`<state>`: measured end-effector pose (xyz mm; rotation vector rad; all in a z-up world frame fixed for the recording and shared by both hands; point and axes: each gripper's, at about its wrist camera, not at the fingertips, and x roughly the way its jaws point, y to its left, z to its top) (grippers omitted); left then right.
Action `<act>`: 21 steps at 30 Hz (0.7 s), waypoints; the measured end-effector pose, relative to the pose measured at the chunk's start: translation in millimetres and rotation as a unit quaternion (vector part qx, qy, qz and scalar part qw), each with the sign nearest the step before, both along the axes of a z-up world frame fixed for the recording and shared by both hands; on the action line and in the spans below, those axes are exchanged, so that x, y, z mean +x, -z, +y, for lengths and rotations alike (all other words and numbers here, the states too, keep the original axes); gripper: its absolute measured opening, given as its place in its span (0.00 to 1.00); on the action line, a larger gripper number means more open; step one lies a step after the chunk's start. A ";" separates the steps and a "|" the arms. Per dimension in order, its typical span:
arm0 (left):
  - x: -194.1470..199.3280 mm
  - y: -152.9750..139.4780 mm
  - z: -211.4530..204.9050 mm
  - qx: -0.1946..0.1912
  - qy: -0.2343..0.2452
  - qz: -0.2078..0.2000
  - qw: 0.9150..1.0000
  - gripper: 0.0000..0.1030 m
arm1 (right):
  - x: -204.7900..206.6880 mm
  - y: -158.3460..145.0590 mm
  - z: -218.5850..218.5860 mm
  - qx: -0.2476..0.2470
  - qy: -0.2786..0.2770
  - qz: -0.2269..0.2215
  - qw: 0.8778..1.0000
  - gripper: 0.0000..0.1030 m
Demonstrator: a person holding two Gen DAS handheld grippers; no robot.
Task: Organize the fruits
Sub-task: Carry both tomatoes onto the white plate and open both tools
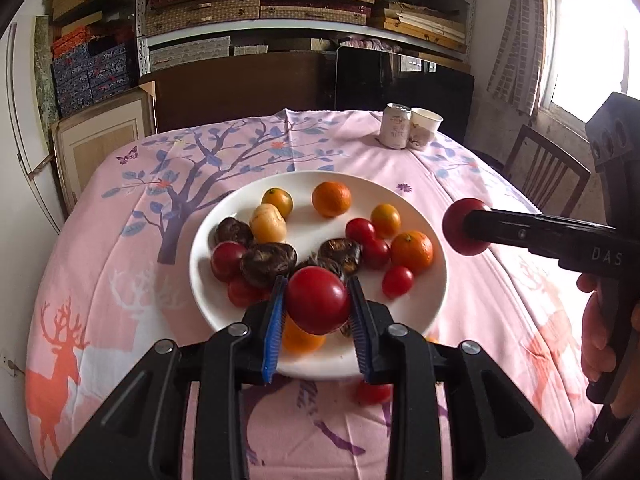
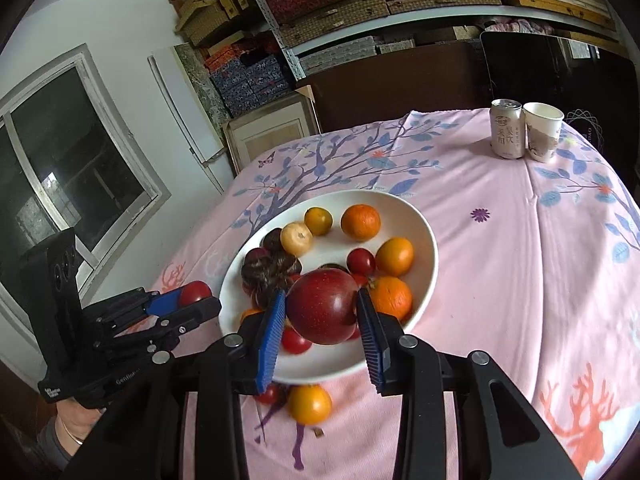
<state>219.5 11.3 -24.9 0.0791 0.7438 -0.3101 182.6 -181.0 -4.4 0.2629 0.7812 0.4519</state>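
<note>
Fruit mostly sits piled on the white plate (image 2: 424, 236). Left gripper (image 1: 318, 300) is clamped on a red tomato (image 1: 316, 300), right gripper (image 2: 322, 308) on a dark red fruit (image 2: 324, 304), both above the plate. Small tomato (image 2: 269, 394) and orange fruit (image 2: 309, 404) lie loose on the surface (image 2: 520, 260), unsorted.

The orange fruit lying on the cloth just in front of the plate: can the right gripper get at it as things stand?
Probably not yet. The way to the orange fruit looks free on the cloth beside the plate, but the right gripper has its jaws shut on a dark red fruit and must set that down first.
</note>
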 end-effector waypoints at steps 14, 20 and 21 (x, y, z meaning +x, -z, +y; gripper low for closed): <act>41.8 0.4 10.5 -0.035 -0.037 -0.007 0.999 0.62 | 39.7 9.4 4.4 0.005 0.029 0.001 1.000 0.57; -23.1 28.3 -8.5 0.036 0.018 -0.003 0.999 0.65 | -23.4 17.5 -8.4 -0.006 0.013 -0.017 1.000 0.59; -28.5 35.2 -11.8 0.042 0.024 0.005 0.999 0.65 | -32.6 22.0 -10.3 -0.006 0.013 -0.018 1.000 0.59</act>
